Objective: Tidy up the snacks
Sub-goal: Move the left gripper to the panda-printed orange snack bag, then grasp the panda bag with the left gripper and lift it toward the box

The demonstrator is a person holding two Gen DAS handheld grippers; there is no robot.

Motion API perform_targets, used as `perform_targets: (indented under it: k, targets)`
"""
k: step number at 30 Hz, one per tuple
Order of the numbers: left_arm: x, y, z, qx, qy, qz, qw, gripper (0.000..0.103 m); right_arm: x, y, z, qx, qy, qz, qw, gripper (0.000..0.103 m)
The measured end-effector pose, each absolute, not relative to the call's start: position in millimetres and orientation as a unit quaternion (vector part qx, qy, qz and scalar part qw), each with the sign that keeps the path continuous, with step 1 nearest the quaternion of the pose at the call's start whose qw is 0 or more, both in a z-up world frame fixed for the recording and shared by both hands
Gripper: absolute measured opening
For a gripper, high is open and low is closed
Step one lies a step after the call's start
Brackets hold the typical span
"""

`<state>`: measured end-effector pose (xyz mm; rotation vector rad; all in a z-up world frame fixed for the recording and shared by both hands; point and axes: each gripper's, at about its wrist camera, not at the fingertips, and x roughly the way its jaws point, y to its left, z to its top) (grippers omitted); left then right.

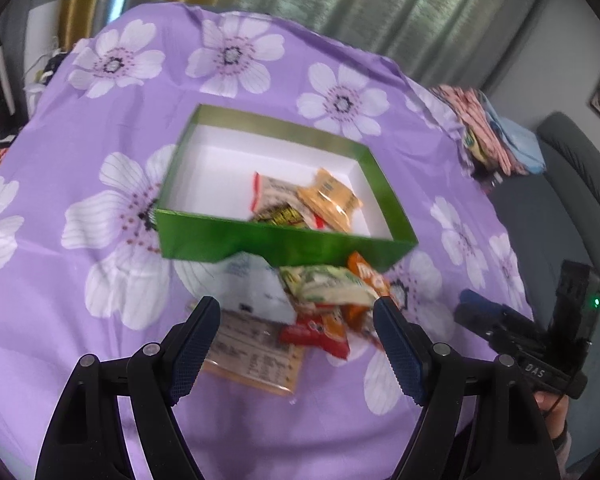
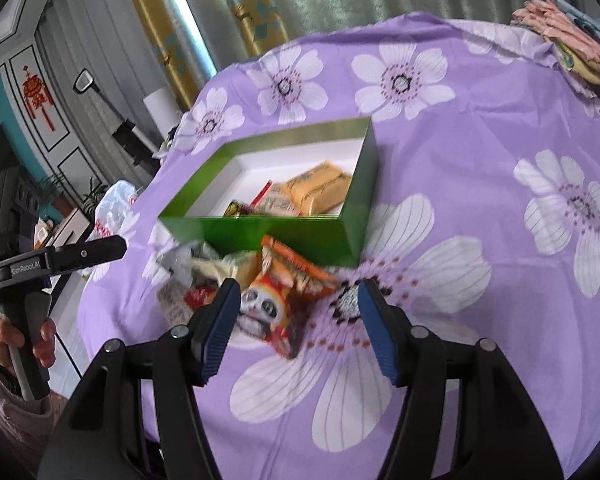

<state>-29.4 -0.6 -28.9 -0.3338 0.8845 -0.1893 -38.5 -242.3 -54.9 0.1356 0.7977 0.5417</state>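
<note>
A green box [image 1: 204, 240] with a white inside sits on the purple flowered cloth and holds a few snack packets [image 1: 324, 196]. It also shows in the right wrist view [image 2: 284, 232]. A pile of loose snack packets [image 1: 320, 292] lies in front of the box. My left gripper [image 1: 296, 320] is open and empty, just above the pile. My right gripper [image 2: 294, 300] is open and empty, with a red panda packet [image 2: 268, 308] between its fingers but apart from them. The right gripper also shows at the right of the left wrist view [image 1: 472, 304], and the left gripper at the left of the right wrist view [image 2: 116, 246].
A stack of folded cloths [image 1: 488, 128] lies at the table's far right edge. A grey sofa [image 1: 572, 184] stands to the right of the table. Curtains hang behind. A white plastic bag [image 2: 112, 208] lies at the table's left edge.
</note>
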Motion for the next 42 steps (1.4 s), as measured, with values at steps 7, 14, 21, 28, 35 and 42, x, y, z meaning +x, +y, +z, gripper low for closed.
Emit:
perform_targets:
  k: [7, 14, 21, 28, 35, 42]
  targets:
    - [-33, -38, -43, -0.126, 0.446, -0.134, 0.876, 0.079, -46, -231, -78, 0.051, 0.411, 0.278, 0.867, 0.062]
    - [-26, -66, -49, -0.098, 0.46, -0.165, 0.867, 0.079, -46, -223, -93, 0.042, 0.425, 0.294, 0.855, 0.062]
    - [-9, -90, -62, -0.079, 0.48, -0.182, 0.854, 0.079, -41, -222, -106, 0.05, 0.434, 0.306, 0.846, 0.062]
    - [9, -101, -75, -0.07, 0.491, -0.182, 0.849, 0.079, -36, -219, -115, 0.055, 0.436, 0.322, 0.839, 0.062]
    - [19, -99, -82, -0.075, 0.494, -0.178, 0.848, 0.075, -28, -209, -121, 0.06, 0.435, 0.344, 0.83, 0.062]
    - [24, -96, -88, -0.081, 0.501, -0.176, 0.843, 0.051, -20, -202, -126, 0.07, 0.437, 0.354, 0.824, 0.046]
